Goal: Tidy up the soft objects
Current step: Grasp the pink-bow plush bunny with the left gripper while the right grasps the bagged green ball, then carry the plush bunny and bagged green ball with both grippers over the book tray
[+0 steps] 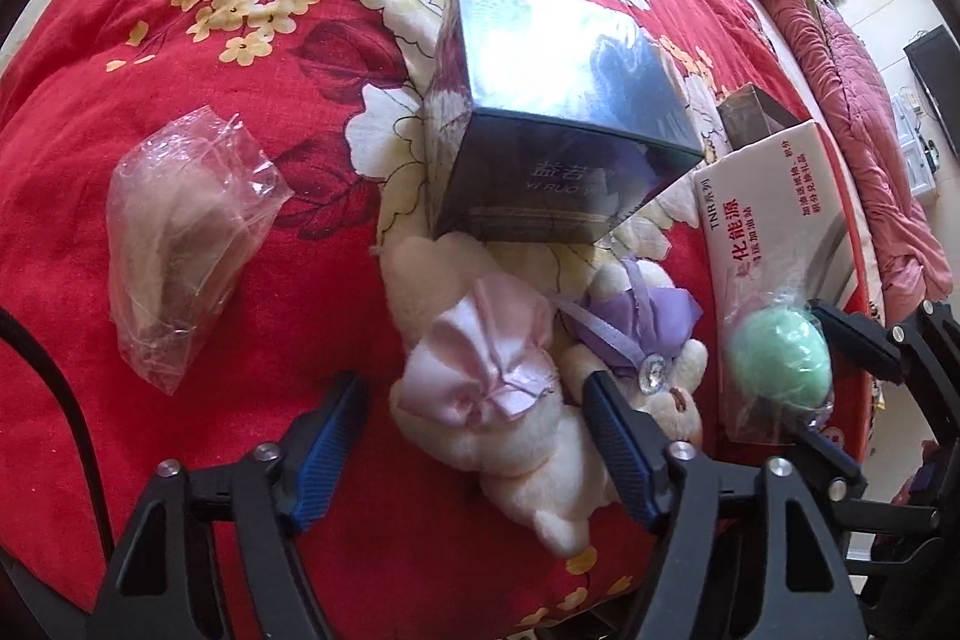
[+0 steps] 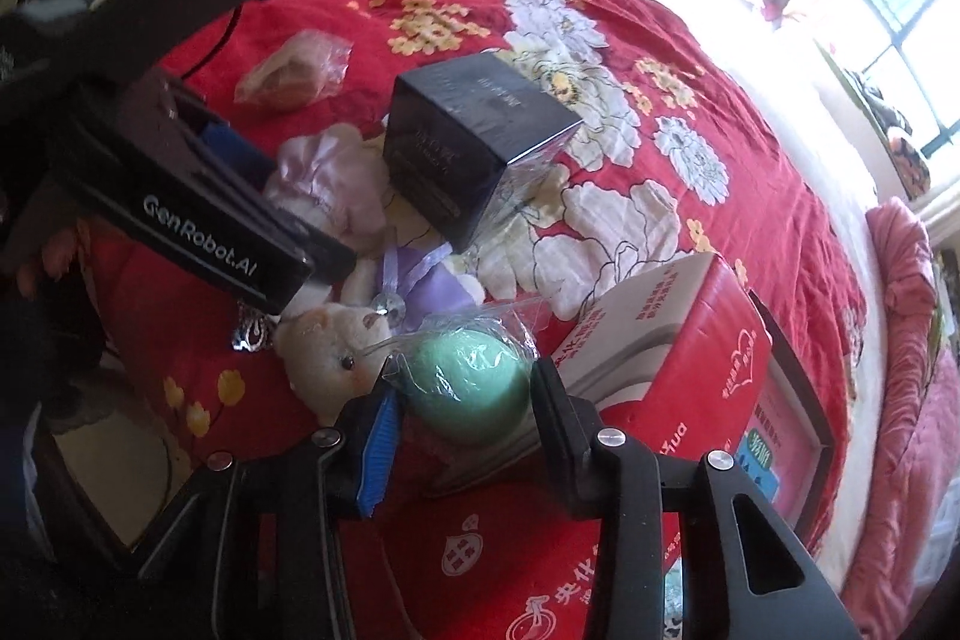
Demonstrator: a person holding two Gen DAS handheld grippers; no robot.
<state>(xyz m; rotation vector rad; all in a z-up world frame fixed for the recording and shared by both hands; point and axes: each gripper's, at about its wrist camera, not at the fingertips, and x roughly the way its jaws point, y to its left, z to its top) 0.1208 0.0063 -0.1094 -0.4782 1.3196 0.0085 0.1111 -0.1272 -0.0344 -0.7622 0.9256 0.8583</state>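
We are at the grasping step for two soft things on the bed (image 1: 90, 196), which has a red flowered cover. Our left gripper (image 1: 474, 436) has its fingers spread around the cream plush bear with the pink bow (image 1: 480, 388); one finger is at the bear's side, the other is apart from it, so nothing is pinched yet. Our right gripper (image 2: 462, 412) has its fingers on both sides of the green sponge ball in its clear wrapper (image 2: 471, 382), which rests on the edge of the red and white box (image 2: 678, 340), and they seem to press it lightly. The dark box (image 1: 558, 112) stands just behind the bear. Next, we judge, the left fingers must come together on the bear's body, and the right hand must lift the ball gently without squeezing it out.
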